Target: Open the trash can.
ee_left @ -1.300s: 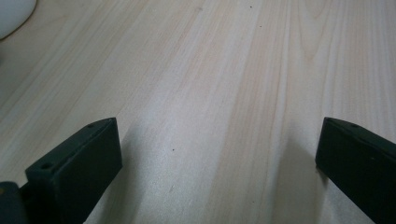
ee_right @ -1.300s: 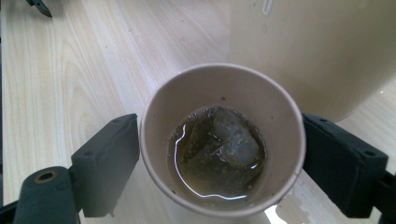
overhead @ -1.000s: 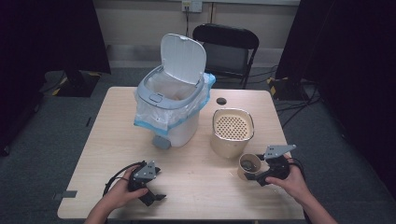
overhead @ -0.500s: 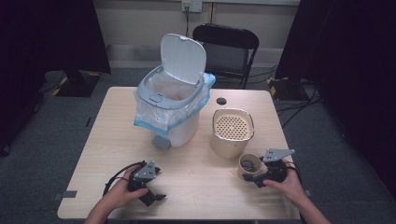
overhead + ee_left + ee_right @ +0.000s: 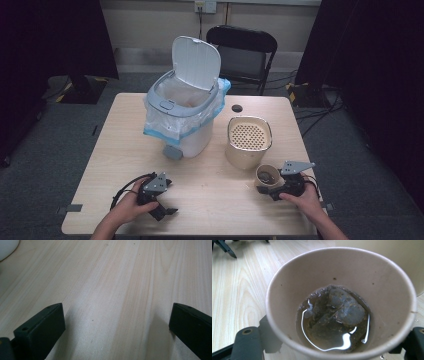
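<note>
A tan paper cup [image 5: 267,176] stands near the table's front right, just in front of a beige strainer pot [image 5: 248,140]. In the right gripper view the cup [image 5: 287,297] holds a little brown liquid and a wet tea bag [image 5: 337,312]. My right gripper [image 5: 264,186] lies level with a jaw on either side of the cup; its jaws have just been closing around it, and the rim still looks round and unsqueezed. My left gripper [image 5: 165,212] rests at the front left, jaws wide apart over bare wood [image 5: 116,322], holding nothing.
A white bin [image 5: 182,115] with its lid up and a blue-edged liner stands mid-table. A small black disc [image 5: 237,108] lies behind the strainer pot. A black chair [image 5: 242,50] stands beyond the far edge. Bare wood [image 5: 215,195] lies between the two hands.
The right hand has shifted slightly toward the near edge, staying against the cup. The left hand and everything else on the table have kept still.
</note>
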Demonstrator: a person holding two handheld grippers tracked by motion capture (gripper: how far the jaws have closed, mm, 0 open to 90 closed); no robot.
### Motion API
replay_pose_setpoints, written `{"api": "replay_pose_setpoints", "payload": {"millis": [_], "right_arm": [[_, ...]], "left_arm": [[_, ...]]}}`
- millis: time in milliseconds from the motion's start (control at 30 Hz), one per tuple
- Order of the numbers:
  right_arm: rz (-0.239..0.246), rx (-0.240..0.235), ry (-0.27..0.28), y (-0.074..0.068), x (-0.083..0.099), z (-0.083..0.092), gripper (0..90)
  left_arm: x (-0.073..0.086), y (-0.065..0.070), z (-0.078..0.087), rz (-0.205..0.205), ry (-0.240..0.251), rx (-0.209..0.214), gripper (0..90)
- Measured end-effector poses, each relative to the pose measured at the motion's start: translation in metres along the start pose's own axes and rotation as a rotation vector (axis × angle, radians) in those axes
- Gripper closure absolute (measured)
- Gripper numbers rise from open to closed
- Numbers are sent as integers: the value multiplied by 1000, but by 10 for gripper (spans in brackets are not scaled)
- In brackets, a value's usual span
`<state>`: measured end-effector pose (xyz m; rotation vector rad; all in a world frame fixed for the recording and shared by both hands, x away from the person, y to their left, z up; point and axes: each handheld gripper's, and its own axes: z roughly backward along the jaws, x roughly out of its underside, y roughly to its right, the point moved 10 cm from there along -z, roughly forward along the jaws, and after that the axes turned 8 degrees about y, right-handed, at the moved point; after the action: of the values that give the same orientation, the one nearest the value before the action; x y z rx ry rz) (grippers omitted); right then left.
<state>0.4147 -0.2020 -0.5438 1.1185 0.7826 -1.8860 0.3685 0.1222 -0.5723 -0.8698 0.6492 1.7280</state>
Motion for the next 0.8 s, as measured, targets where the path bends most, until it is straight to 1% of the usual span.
{"api": "replay_pose_setpoints", "payload": {"millis": [67,133,267,333,467,567,600,633,767,800], "right_arm": [[-3,-2,5,0,0,-1,232],[-12,3,22,1,0,-2,246],[-14,6,31,2,0,-2,261],[-7,13,27,1,0,-1,267],[-7,12,25,2,0,0,276],[1,13,18,2,0,1,281],[7,19,14,3,0,2,282],[3,20,11,4,1,3,283],[12,38,-4,9,1,9,284],[12,40,0,10,0,10,285]], "left_arm": [[0,0,0,0,0,0,0],[0,0,0,0,-2,-1,0],[0,0,0,0,2,0,0],[0,0,0,0,0,0,0],[0,0,0,0,-1,0,0],[0,0,0,0,-3,-1,0],[0,0,0,0,-2,-1,0],[0,0,0,0,2,0,0],[0,0,0,0,-2,-2,0],[0,0,0,1,-2,-1,0]]}}
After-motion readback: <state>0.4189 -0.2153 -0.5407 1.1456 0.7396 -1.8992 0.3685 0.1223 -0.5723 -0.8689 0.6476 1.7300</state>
